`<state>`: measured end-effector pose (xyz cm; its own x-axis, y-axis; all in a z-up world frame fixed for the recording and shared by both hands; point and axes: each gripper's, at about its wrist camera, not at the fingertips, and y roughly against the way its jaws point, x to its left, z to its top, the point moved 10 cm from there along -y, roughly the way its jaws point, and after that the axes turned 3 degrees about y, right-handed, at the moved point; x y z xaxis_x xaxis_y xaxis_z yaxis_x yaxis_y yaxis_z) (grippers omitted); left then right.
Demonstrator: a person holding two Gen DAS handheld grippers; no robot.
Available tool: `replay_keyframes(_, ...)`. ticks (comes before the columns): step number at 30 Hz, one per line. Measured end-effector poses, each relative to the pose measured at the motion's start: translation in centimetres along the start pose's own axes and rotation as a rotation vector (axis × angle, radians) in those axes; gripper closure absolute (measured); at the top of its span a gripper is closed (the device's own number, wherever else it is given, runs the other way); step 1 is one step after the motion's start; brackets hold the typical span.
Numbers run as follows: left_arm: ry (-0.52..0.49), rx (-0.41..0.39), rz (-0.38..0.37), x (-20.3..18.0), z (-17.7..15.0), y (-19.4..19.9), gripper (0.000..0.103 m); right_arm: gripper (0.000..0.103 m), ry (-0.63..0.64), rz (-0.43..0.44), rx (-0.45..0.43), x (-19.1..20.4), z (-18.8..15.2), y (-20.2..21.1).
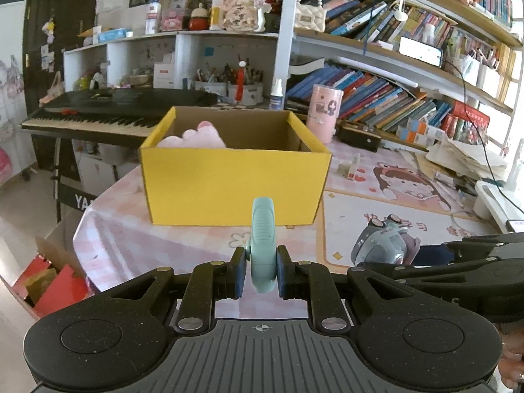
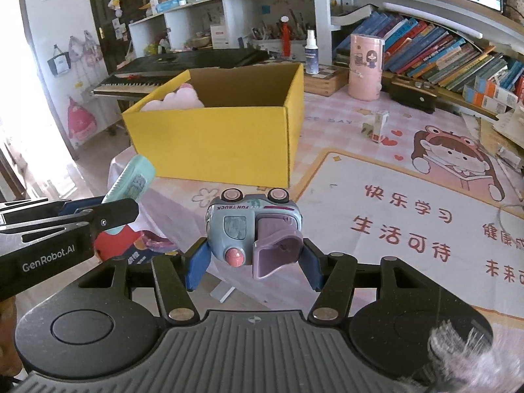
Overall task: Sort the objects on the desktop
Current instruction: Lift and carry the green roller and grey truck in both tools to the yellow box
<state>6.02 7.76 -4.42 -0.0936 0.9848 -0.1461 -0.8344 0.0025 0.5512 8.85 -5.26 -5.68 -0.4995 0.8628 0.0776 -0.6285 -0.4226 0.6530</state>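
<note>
Glossy pink tablecloth (image 1: 137, 242), matte cardboard box (image 1: 234, 186)

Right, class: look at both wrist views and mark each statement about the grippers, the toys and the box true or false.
1. The left gripper is shut on a mint-green flat object. True.
2. The right gripper holds nothing. False: it grips a toy truck.
3. The yellow box is empty. False: something pink and plush lies inside.
4. The box has no lid on. True.

toy truck (image 2: 252, 226) – FUN TRUCK | left gripper (image 2: 49, 242) – GenRobot.AI
</note>
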Motion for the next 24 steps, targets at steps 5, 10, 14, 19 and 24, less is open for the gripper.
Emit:
replay_keyframes(5,0.018,-0.009,0.017,1.4,-0.1,0.6,0.086,0.047,0.016,0.014,-0.004,1.4,0.1,-0.1)
replay_keyframes(10,0.029,-0.018,0.028,2.1,0.1,1.0,0.086,0.047,0.035,0.027,-0.002,2.5,0.4,-0.4)
replay_keyframes(14,0.045,-0.023,0.038,2.8,0.2,1.0,0.086,0.047,0.05,0.037,0.004,3.3,0.6,-0.6)
replay_keyframes(19,0.075,-0.038,0.051,3.4,0.9,0.7,0.086,0.047,0.076,0.05,0.012,3.8,1.2,-1.2)
replay_keyframes(24,0.083,-0.064,0.057,3.4,2.1,0.1,0.086,0.047,0.096,0.056,-0.012,3.6,2.6,-1.7)
